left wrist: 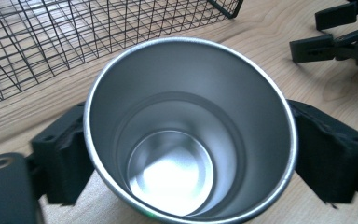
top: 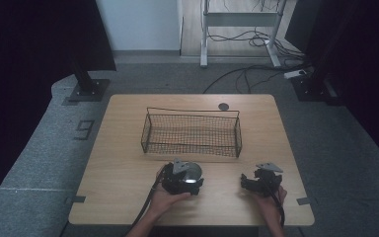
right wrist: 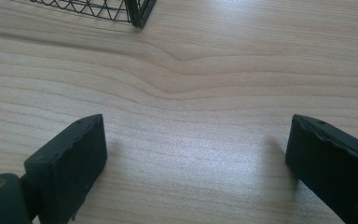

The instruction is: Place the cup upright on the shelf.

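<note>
Two grippers near table's point(top: 128, 163) front edge: left gripper point(left wrist: 186, 144) clamped on upright steel cup point(left wrist: 191, 130), one pad on each side, just before wire basket point(top: 191, 133); right gripper point(right wrist: 196, 158) spread wide, empty, jaws over bare wood.

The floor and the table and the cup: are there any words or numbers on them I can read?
"9": a big dark mark on the grey floor left of the table; it could also be a 6 seen from the other side.
Nothing readable on the metal cup held by the left hand-held gripper, the wire basket or the table.
</note>
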Demonstrator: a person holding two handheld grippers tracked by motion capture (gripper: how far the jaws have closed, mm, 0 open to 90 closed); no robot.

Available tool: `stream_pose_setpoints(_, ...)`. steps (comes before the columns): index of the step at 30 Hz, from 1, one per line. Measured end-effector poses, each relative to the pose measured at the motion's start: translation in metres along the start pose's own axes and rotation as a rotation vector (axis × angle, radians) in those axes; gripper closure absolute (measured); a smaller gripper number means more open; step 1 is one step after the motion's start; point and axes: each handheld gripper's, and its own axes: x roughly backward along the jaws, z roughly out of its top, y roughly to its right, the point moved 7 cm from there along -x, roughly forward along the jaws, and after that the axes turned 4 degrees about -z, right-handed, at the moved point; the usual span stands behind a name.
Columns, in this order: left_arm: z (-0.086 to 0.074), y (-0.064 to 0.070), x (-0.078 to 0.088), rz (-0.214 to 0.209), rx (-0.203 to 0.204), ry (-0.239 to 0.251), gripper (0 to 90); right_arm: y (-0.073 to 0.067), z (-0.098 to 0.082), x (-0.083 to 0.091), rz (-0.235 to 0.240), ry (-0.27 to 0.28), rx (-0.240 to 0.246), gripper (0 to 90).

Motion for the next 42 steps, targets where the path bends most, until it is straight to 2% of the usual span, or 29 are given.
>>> stream_pose_setpoints(6, -0.001, 0.000, 0.002, -0.001, -0.030, 0.007, 14.9, 0.000, 0.000, 0.000, 0.000, 0.000, 0.000, 5.1)
stream_pose_setpoints(14, 0.002, -0.003, 0.008, -0.002, -0.030, 0.040, 15.5, 0.000, 0.000, 0.000, 0.000, 0.000, 0.000, 5.1)
stream_pose_setpoints(29, 0.011, -0.013, 0.028, 0.002, -0.012, 0.080, 15.6, 0.000, 0.000, 0.000, 0.000, 0.000, 0.000, 5.1)
stream_pose_setpoints(42, 0.015, -0.022, 0.032, 0.012, 0.008, 0.093, 15.6, 0.000, 0.000, 0.000, 0.001, -0.001, -0.001, 5.0)
